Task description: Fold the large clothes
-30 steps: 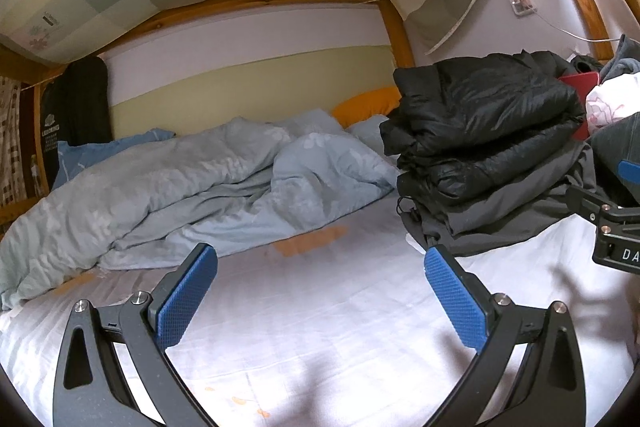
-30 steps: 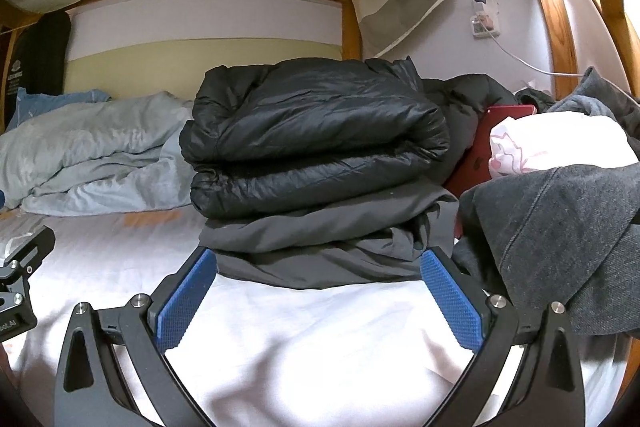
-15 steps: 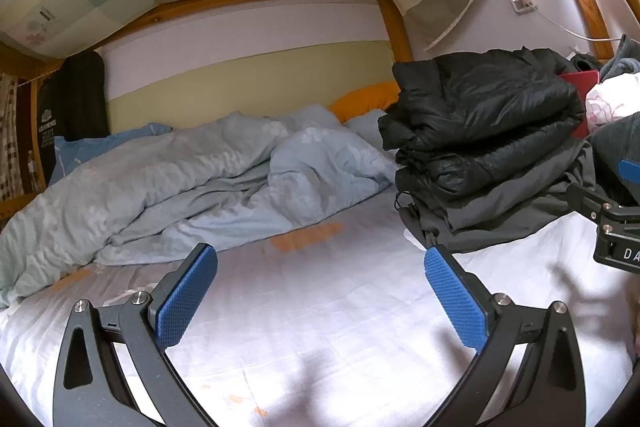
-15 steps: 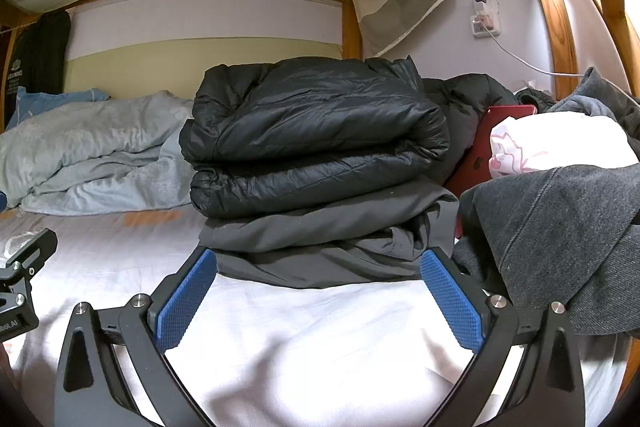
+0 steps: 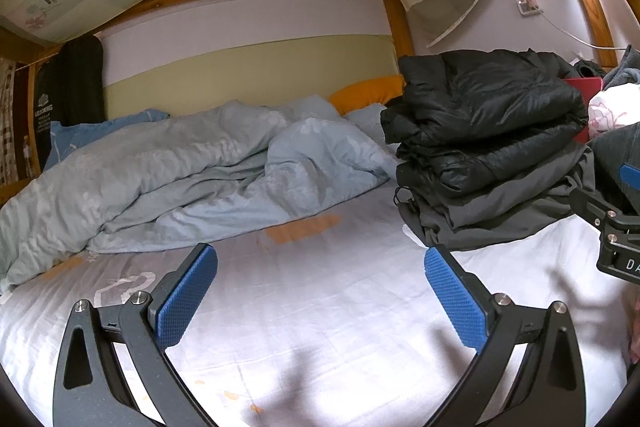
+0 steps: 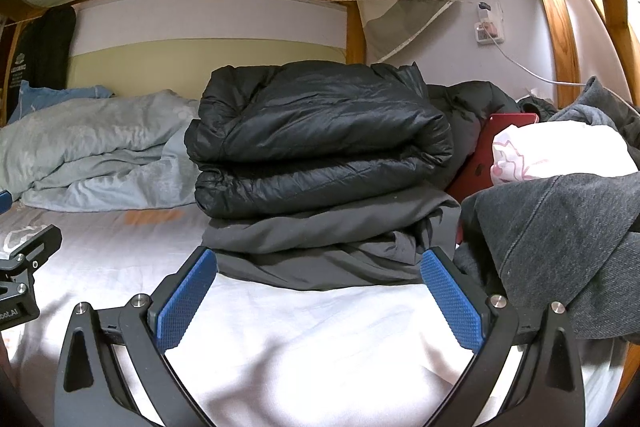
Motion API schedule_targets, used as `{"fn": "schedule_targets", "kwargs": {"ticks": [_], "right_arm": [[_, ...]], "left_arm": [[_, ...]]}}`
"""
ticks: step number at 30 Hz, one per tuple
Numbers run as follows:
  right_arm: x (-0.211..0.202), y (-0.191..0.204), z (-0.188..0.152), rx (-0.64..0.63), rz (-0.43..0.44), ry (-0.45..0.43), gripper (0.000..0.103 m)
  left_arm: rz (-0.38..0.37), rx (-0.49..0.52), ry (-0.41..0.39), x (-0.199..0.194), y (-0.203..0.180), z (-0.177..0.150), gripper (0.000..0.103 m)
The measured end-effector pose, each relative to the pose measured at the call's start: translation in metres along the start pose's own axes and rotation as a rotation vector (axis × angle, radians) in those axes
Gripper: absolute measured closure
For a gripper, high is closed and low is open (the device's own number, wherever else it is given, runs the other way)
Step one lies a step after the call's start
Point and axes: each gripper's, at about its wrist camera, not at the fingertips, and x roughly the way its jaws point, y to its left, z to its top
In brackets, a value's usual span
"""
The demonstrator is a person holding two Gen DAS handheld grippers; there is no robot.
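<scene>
The folded stack (image 6: pixel 320 163) sits on the bed (image 6: pixel 304 331) straight ahead of the right gripper (image 6: pixel 318 299), just beyond its wide-spread, empty blue-padded jaws. A puffy, glossy black quilted jacket (image 6: pixel 316 119) lies atop a smooth matte grey garment (image 6: pixel 336 239). The left gripper (image 5: pixel 320 295), equally wide and empty, hangs over bare white sheet, the stack to its right. A rumpled blue duvet (image 5: pixel 192 167) lies beyond.
</scene>
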Motion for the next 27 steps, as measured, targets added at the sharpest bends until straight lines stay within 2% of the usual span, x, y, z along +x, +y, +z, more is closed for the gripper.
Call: {"fn": "schedule_targets", "kwargs": {"ticks": [27], "right_arm": [[-0.0006,0.0007,0.0001,-0.007,-0.002,0.003,0.0]], "left_arm": [[0.009,-0.025,0.009,0.0047,0.0029,-0.0005,0.0]]}}
